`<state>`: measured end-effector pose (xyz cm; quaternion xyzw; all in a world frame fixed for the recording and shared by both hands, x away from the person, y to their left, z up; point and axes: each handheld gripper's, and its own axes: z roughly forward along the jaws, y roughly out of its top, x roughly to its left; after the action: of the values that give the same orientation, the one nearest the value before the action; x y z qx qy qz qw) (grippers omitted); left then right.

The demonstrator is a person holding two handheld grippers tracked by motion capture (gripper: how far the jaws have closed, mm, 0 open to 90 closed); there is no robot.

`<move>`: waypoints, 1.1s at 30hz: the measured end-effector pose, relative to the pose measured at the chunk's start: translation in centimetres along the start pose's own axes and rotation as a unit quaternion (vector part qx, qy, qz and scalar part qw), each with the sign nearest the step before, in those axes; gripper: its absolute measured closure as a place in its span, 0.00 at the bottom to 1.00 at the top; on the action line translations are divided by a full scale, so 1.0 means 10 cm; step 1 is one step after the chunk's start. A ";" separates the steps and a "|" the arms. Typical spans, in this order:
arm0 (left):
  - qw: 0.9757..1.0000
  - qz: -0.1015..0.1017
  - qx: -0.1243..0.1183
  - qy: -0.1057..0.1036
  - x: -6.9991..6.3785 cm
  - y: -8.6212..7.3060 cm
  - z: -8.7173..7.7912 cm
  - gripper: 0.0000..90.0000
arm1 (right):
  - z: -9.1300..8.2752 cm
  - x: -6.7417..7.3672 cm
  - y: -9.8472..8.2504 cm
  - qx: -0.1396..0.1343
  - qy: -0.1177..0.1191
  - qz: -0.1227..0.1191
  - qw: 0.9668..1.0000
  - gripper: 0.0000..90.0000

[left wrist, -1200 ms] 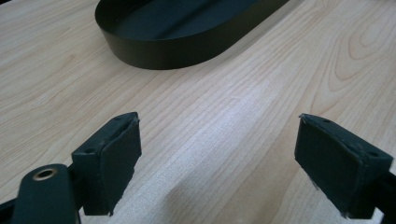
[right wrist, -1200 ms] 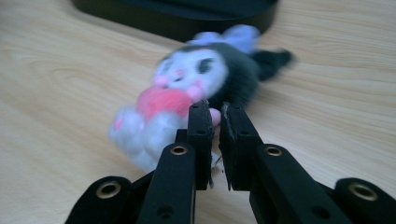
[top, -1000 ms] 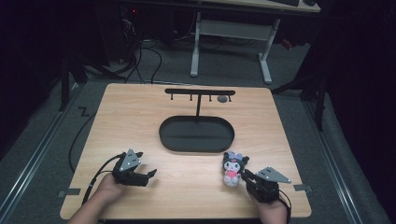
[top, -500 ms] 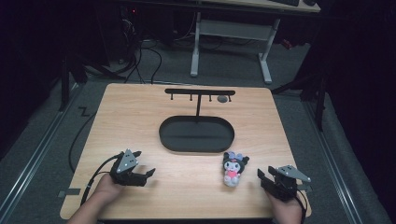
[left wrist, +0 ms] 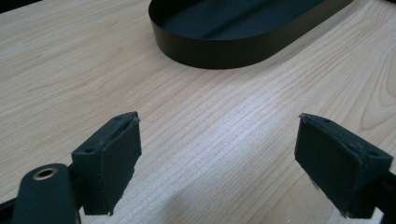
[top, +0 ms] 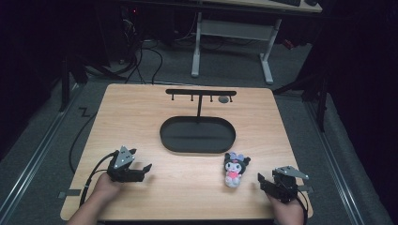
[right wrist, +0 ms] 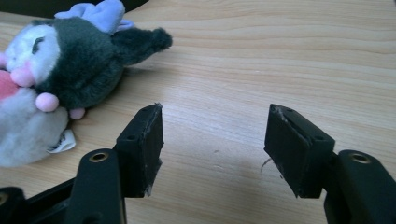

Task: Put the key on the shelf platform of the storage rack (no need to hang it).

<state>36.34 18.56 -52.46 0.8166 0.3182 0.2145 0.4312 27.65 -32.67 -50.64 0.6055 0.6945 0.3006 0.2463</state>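
And the right gripper (top: 271, 183) has let go and backed off, its jaws just opening and empty, leaving the plush toy (top: 234, 168) lying on the counter (top: 141, 117) before the black tray (top: 197, 135), left gripper (top: 141, 169) spread empty.

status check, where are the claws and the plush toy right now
Right claw open, jaws just been opening, nothing between them. Left claw open on bare table. Plush toy lying free beside black tray. Nothing in the way.
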 end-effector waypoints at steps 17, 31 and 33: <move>1.000 0.000 -0.002 -0.006 0.00 0.00 0.00 0.17 | 0.00 0.11 0.34 0.145 -0.018 0.013 0.989 0.28; 1.000 0.006 0.001 -0.004 -0.02 0.00 0.00 0.17 | -0.08 0.31 0.55 0.176 -0.022 0.003 0.984 0.28; 1.000 0.005 0.002 -0.004 -0.02 0.00 0.00 0.17 | -0.11 0.40 0.61 0.173 -0.017 0.000 0.985 0.28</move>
<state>36.23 18.45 -52.47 0.8197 0.3130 0.2128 0.4300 30.56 -28.34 -45.40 0.6439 0.7320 0.1650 0.1496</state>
